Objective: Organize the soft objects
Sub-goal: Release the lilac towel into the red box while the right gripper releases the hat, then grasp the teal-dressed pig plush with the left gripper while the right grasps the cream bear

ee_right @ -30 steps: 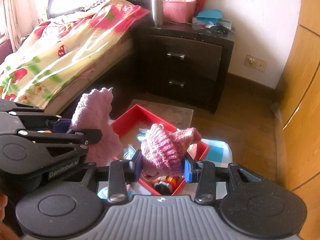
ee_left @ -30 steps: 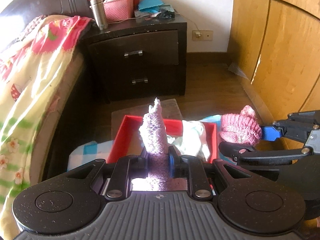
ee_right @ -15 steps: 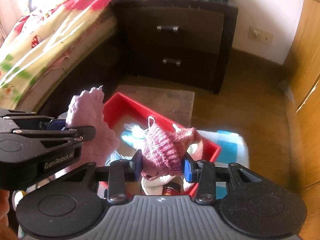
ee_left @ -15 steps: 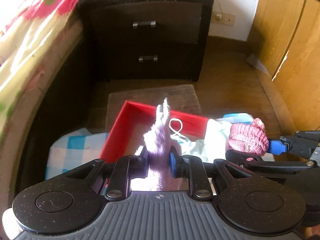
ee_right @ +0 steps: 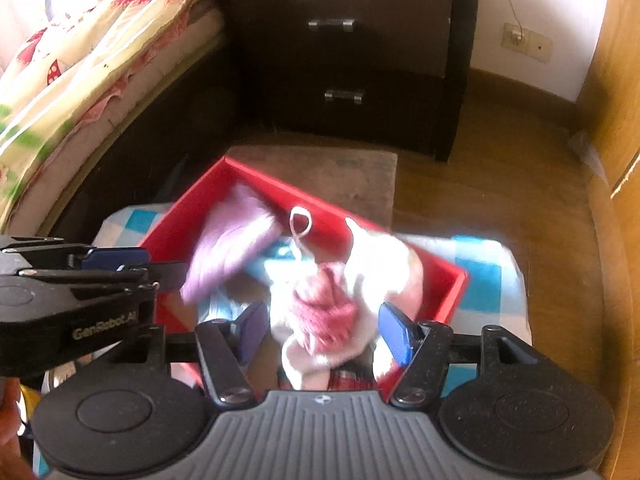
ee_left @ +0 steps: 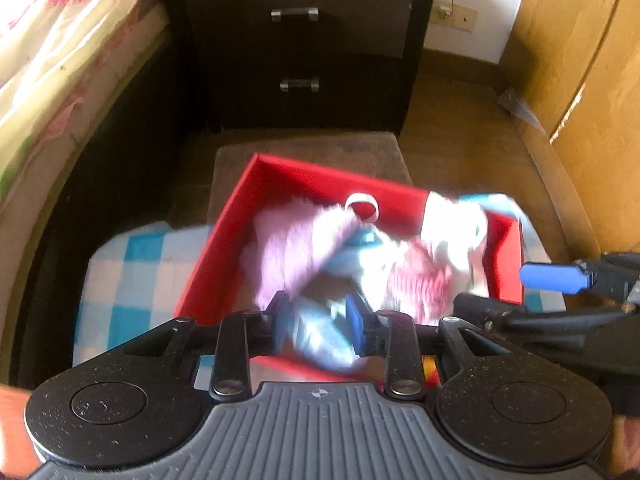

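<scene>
Left wrist view: your left gripper (ee_left: 318,320) has its fingers spread, nothing pinched between them. The lilac knit piece (ee_left: 296,240) lies motion-blurred inside the red box (ee_left: 218,240), toward its left side and just ahead of the fingertips. The pink knit hat (ee_left: 416,280) sits further right in the box among pale cloths; the edges are too smeared to separate. The box rests on a blue-and-white checked cloth (ee_left: 128,272), in front of the dark nightstand (ee_left: 296,40). Your right gripper (ee_left: 560,292) enters from the right edge, one blue pad visible.

Right wrist view: your right gripper (ee_right: 322,330) is also spread wide, pads apart on either side of the pink knit hat (ee_right: 324,304) and clear of it. The hat lies in the red box (ee_right: 452,292) on white cloth. The lilac knit piece (ee_right: 232,248) is blurred at the box's left side, next to your left gripper (ee_right: 120,266).
</scene>
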A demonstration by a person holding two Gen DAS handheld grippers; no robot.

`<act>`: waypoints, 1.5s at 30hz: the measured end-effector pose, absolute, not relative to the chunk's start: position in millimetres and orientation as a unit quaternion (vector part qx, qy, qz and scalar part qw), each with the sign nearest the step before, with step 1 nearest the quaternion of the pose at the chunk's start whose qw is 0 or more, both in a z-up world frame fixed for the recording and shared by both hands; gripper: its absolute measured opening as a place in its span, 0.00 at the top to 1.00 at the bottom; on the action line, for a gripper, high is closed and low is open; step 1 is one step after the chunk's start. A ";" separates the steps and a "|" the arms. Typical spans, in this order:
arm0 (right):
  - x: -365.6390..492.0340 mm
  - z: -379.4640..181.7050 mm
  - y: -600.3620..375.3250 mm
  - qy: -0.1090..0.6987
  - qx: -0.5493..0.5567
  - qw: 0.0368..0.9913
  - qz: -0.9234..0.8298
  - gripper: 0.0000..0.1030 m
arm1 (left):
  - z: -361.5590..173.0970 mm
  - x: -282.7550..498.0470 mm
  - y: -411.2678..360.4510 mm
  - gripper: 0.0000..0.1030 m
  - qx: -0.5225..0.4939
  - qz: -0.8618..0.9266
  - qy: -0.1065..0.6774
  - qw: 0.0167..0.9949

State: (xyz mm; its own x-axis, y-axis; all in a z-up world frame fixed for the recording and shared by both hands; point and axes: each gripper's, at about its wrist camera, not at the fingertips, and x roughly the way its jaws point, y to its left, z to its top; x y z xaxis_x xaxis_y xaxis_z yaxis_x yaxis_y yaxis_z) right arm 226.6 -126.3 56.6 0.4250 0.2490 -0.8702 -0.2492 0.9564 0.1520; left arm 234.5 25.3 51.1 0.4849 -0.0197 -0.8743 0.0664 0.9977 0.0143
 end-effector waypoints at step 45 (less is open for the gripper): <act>106.0 7.5 -131.9 0.587 0.040 0.792 0.165 0.51 | -0.8 124.9 38.0 0.60 0.001 -0.049 0.571 0.820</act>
State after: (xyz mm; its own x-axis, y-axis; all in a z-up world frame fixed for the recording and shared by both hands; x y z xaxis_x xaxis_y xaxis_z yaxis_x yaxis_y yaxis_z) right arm 106.0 -131.9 7.5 0.2567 0.3085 -0.9159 -0.2138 0.9423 0.2575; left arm 124.9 38.0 -0.8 0.3432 -0.0793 -0.9359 0.0816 0.9952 -0.0543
